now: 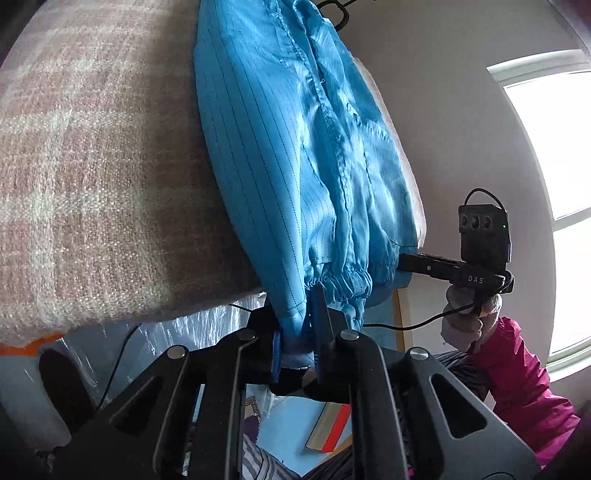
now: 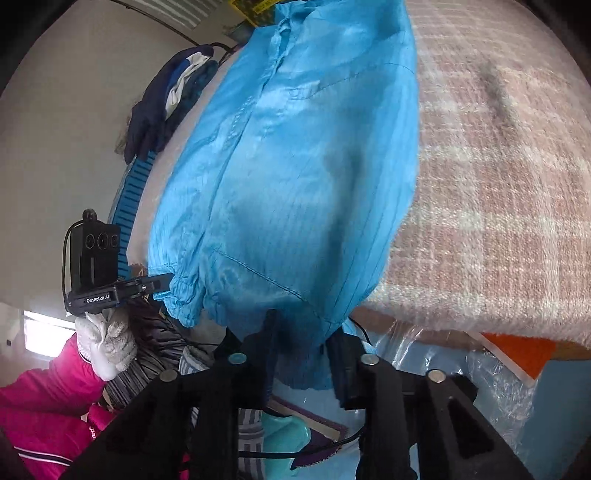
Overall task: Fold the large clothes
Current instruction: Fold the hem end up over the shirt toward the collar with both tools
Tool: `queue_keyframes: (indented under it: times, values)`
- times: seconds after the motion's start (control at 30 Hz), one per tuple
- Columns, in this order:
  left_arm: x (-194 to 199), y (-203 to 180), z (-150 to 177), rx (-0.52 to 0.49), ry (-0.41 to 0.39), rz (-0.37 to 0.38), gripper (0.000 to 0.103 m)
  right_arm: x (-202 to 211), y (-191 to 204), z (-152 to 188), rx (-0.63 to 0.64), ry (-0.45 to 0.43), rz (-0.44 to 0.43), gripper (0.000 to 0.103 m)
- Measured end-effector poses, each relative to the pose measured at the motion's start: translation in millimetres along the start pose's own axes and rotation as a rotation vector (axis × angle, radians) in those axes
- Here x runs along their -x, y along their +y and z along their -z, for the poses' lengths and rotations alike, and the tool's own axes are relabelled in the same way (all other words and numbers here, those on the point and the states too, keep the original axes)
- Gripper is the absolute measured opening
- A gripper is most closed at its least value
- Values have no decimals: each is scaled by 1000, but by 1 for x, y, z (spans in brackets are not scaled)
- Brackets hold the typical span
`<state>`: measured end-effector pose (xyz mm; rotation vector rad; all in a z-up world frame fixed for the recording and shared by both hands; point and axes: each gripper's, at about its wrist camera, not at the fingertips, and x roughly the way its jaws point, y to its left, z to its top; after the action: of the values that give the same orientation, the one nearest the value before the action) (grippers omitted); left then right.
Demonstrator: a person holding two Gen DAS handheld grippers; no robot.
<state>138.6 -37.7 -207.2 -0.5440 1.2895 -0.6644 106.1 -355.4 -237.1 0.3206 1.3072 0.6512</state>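
The blue jacket [image 1: 295, 155] lies along the near side of a bed covered by a pink-and-white checked blanket [image 1: 92, 184], its elasticated hem hanging just over the bed's edge toward the person.

From the left: the left gripper [image 1: 299, 350] has its jaws clamped together on one hem corner; in its own view a wad of blue cloth is squeezed between the pads. The gloved left hand [image 2: 107, 343] shows in the other camera, gripper tip at the gathered hem.

To the right, the right gripper [image 2: 303, 347] sits at the other end of the hem. Its jaws look drawn in on the cloth, which bulges down between them; the left view shows its tip buried in the fabric, with the gloved right hand [image 1: 467, 317] behind it.

The jacket looks thin, light and slick, with a sheen and fine pinstripes. I'd expect it to slide on itself and billow rather than hold a crease. The elastic hem and seams seem the surest places to grip.

Its long axis runs from the hem away to the collar at the far end, front placket facing up. A dark hanger [image 1: 338, 14] lies past the collar.
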Motion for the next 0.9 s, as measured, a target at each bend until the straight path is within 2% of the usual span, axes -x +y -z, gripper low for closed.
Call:
queue_keyframes:
  times: [0.03, 0.13, 0.43, 0.57, 0.67, 0.9]
  values:
    - [3, -4, -1, -5, -6, 9, 7, 3, 4, -2, 4, -13, -8, 8]
    - [13, -16, -8, 1, -28, 56, 6, 19, 11, -6, -2, -81, -52, 3]
    - [42, -50, -42, -36, -93, 116, 4, 58, 24, -26, -128, -295, -156, 2]
    - [56, -53, -65, -61, -116, 124, 4, 67, 28, -51, -174, -373, -126, 2]
    - [61, -54, -92, -80, -136, 118, 4, 66, 26, -80, -199, -402, -106, 2]
    - [59, -42, -160, -43, -199, 81, 4, 55, 4, -148, -266, -439, -58, 2]
